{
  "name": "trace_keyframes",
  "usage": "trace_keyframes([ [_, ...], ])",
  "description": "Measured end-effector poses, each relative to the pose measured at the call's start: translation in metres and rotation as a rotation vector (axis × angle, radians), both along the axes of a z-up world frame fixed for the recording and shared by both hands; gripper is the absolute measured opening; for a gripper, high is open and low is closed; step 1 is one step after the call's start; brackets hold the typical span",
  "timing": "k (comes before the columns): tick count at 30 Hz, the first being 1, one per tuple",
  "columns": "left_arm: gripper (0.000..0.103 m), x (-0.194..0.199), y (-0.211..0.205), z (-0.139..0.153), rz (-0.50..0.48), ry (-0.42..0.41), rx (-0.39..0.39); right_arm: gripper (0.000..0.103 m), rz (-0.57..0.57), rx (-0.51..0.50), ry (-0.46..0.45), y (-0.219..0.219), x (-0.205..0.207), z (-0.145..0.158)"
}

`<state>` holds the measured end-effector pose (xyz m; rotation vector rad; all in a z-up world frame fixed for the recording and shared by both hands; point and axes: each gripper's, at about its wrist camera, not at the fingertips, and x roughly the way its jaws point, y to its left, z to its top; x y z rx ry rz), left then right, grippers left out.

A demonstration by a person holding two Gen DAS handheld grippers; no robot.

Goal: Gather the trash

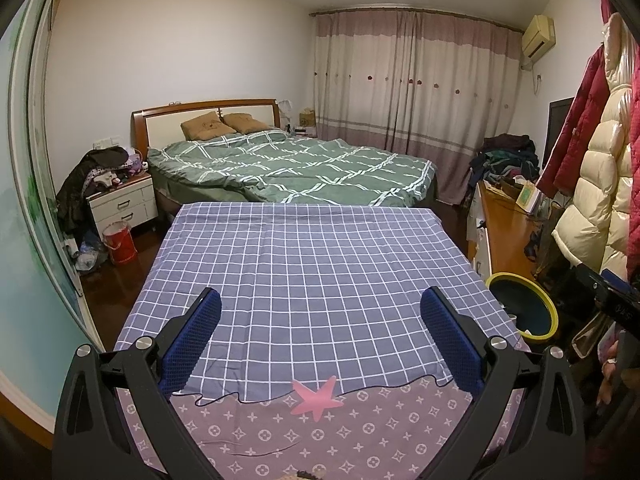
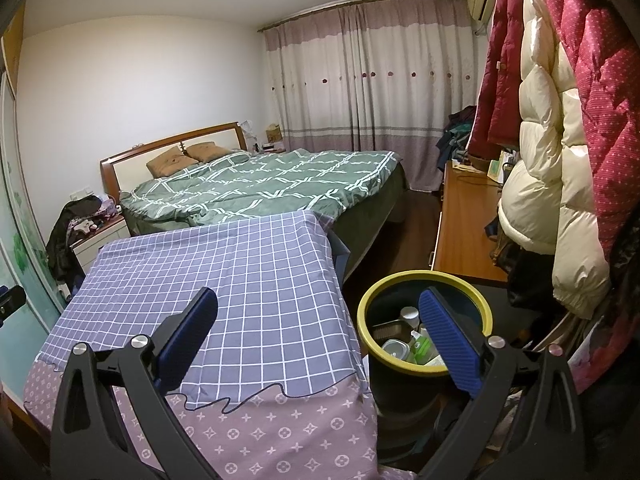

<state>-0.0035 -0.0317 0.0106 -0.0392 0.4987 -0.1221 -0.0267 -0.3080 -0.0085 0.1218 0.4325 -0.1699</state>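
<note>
A dark bin with a yellow rim (image 2: 400, 362) stands right of the table; it holds several trash items, among them a foil tray (image 2: 390, 328), a clear plastic container (image 2: 394, 349) and a green-and-white packet (image 2: 420, 346). The bin also shows in the left wrist view (image 1: 548, 312). My right gripper (image 2: 318, 300) is open and empty, its right finger above the bin's rim, its left finger over the tablecloth. My left gripper (image 1: 320, 300) is open and empty above the blue checked tablecloth (image 1: 312, 280). No loose trash shows on the table.
A pink star shape (image 1: 316, 396) lies on the mauve patterned cloth at the table's near edge. A green bed (image 1: 296, 168) stands beyond the table. A wooden desk (image 2: 464, 232) and hanging coats (image 2: 560, 140) are at the right. A nightstand (image 1: 122, 204) and red bucket (image 1: 120, 242) stand at left.
</note>
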Motion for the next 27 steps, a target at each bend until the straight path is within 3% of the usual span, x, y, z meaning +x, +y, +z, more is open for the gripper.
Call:
trace_keyframes([
  [19,0.098,0.016,0.003,-0.011,-0.024,0.04,-0.016,0.096,0.007,0.007,0.016,-0.002,0.009,-0.004],
  [27,0.098,0.095,0.025,-0.05,0.024,0.187,0.014,0.096,0.061,0.027,0.075,0.007,0.063,-0.019],
])
